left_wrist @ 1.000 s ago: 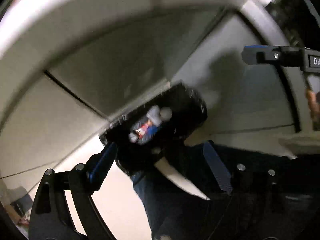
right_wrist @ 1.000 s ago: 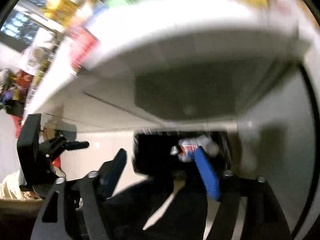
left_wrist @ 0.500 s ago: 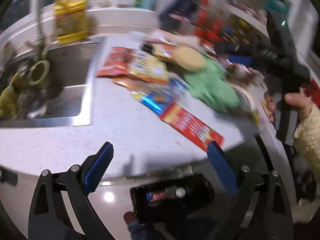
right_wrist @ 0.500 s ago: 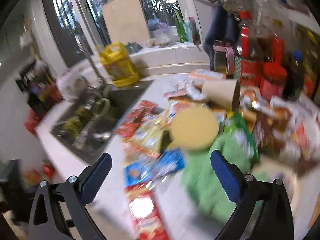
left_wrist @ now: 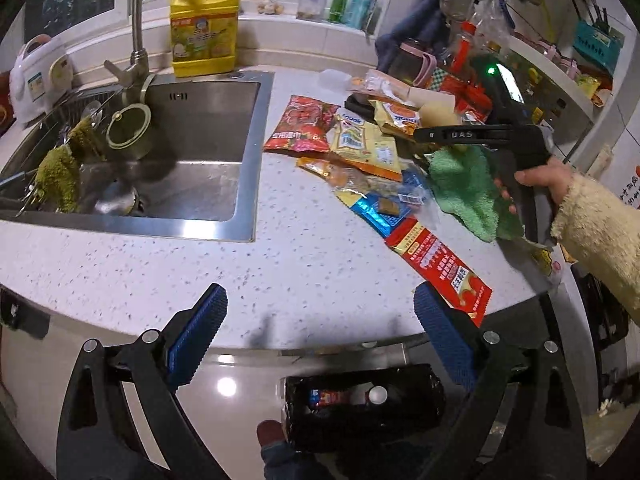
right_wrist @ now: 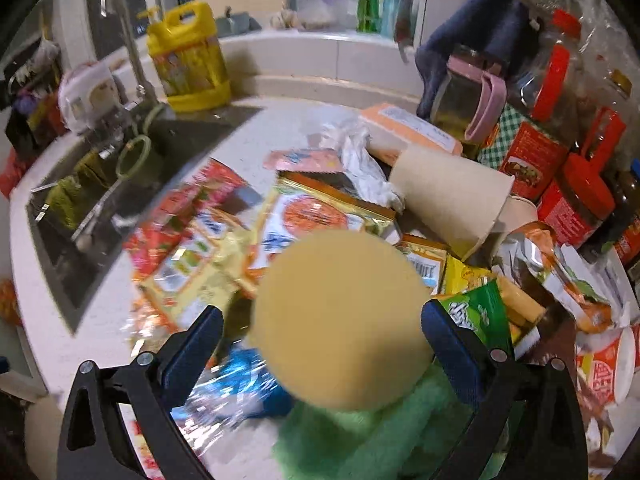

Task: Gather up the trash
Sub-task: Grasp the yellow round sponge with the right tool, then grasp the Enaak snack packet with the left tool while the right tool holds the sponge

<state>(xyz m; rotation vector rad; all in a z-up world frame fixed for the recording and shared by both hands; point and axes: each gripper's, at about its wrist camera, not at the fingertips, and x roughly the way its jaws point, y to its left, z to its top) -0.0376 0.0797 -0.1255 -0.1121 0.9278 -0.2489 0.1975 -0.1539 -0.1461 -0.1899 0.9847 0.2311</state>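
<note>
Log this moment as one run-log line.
left hand-held gripper: open, empty | right hand-held gripper: open over wrapper pile | bin: on floor

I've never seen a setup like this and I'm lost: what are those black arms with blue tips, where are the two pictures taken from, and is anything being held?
No robot here: a person holds a two-finger tool in each hand, each with its own camera. The left tool looks over the speckled counter, the sink, scattered snack wrappers and a black bin below. The right tool, open, hovers over a round tan disc and a green cloth. Neither holds anything.
</note>
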